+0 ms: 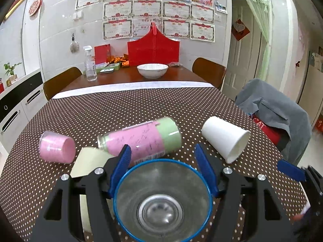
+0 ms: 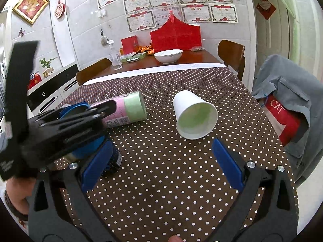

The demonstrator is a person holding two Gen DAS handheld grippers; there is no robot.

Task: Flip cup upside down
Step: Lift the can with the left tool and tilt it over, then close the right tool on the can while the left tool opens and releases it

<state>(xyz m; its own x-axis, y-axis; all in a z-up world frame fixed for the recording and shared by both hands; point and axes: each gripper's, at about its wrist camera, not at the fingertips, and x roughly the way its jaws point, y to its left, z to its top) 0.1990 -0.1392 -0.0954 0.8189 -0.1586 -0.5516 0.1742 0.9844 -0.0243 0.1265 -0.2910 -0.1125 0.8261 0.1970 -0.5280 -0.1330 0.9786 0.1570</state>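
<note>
Gripping the glass cup (image 1: 161, 197) from either side, the left gripper (image 1: 161, 153) has its blue fingers (image 1: 121, 165) pressed against the blue-rimmed wall just below the mouth, so it reads as clamped on the cup, not merely flanking it. The cup's long axis runs roughly along the fingers. Its open mouth faces back toward the wrist camera and its thick base points forward and down toward the dotted tablecloth (image 1: 141, 104). That is the relation the flip depends on: the mouth has to end up facing down, so my judgement is that the wrist must roll about half a turn before the cup is set down.

The right gripper (image 2: 161, 165) has its jaws wide apart with nothing between them, and it hovers low over the cloth. From there the left gripper and its cup sit close on the left side, raised and tilted. A white paper cup (image 2: 193, 115) lies on its side just ahead, mouth toward the camera (it could equally pass for a cup to flip, but nothing grips it).

Ahead of the left fingers a bottle with a pink and green label (image 1: 141, 139) lies on its side, near enough that it could get in the way during the roll. A pink cup (image 1: 57, 147) lies toppled further left.
</note>
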